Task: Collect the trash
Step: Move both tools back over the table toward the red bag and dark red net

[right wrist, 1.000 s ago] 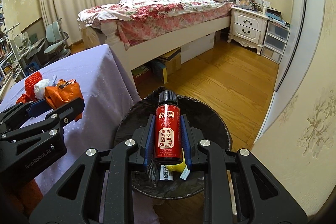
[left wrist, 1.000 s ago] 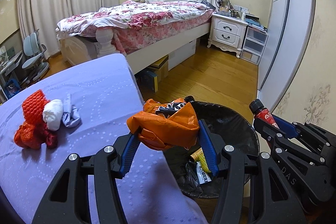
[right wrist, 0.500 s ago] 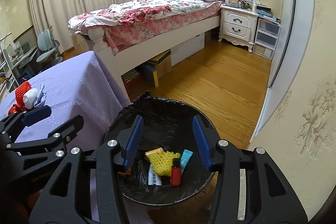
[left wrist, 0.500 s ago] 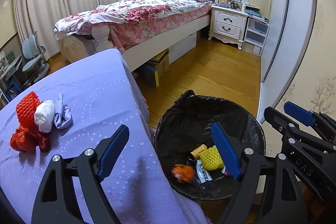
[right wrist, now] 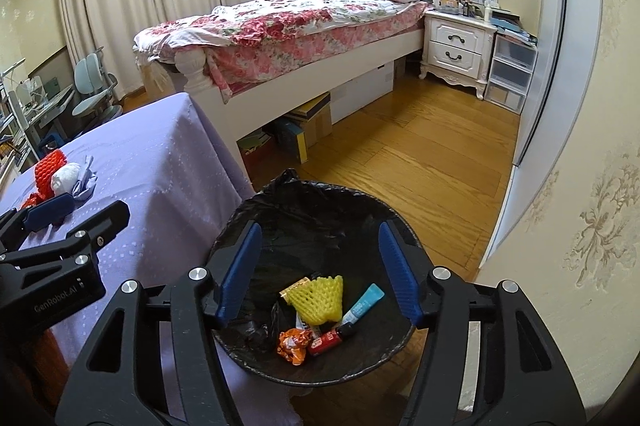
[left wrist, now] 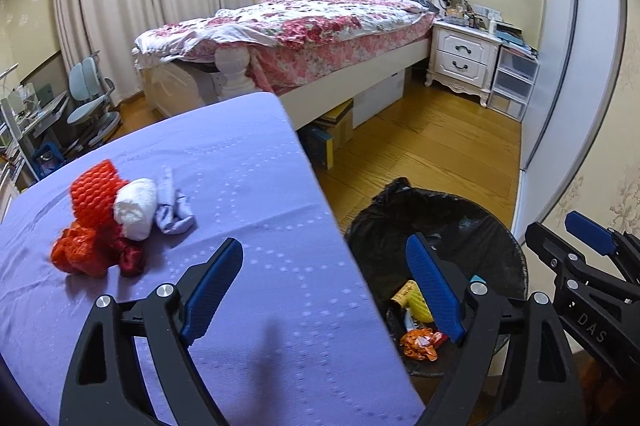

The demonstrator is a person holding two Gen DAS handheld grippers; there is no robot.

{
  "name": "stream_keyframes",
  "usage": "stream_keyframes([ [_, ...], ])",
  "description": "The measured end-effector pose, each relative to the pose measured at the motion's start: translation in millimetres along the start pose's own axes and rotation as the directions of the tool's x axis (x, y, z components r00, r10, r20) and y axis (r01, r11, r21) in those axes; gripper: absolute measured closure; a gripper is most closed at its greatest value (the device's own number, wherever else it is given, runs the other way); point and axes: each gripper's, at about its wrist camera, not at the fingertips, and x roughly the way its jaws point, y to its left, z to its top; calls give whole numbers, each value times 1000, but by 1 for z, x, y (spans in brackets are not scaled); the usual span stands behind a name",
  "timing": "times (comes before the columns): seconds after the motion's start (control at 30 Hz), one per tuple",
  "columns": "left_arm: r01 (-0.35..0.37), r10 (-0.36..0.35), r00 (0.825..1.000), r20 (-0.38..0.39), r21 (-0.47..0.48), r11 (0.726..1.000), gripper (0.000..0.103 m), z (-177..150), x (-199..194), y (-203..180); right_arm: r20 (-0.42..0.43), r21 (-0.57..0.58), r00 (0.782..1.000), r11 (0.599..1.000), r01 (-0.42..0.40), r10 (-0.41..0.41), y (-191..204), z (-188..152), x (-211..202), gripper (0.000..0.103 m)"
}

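Both grippers are wide open and empty, and the remaining trash pile (left wrist: 108, 222) lies on the purple table (left wrist: 260, 186), ahead-left of the nearer left gripper (left wrist: 324, 290), while the right gripper (right wrist: 320, 274) hangs over the bin (right wrist: 256, 210).

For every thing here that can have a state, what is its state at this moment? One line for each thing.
left gripper: open, empty, over the table edge.
right gripper: open, empty, above the bin.
trash bin: open, black liner, partly filled.
orange wrapper: crumpled, inside the bin.
red bottle: lying down in the bin.
yellow foam net: in the bin.
red foam net: on the table, not collected.
white wad: on the table, not collected.
nightstand drawers: closed.
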Motion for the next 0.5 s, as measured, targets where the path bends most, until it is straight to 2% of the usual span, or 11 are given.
stream_keyframes([
  [0.5,-131,128,991,-30,-131,983,19,-23,-16,85,-29,-101,994,989,-112,110,75,-1,3,43],
])
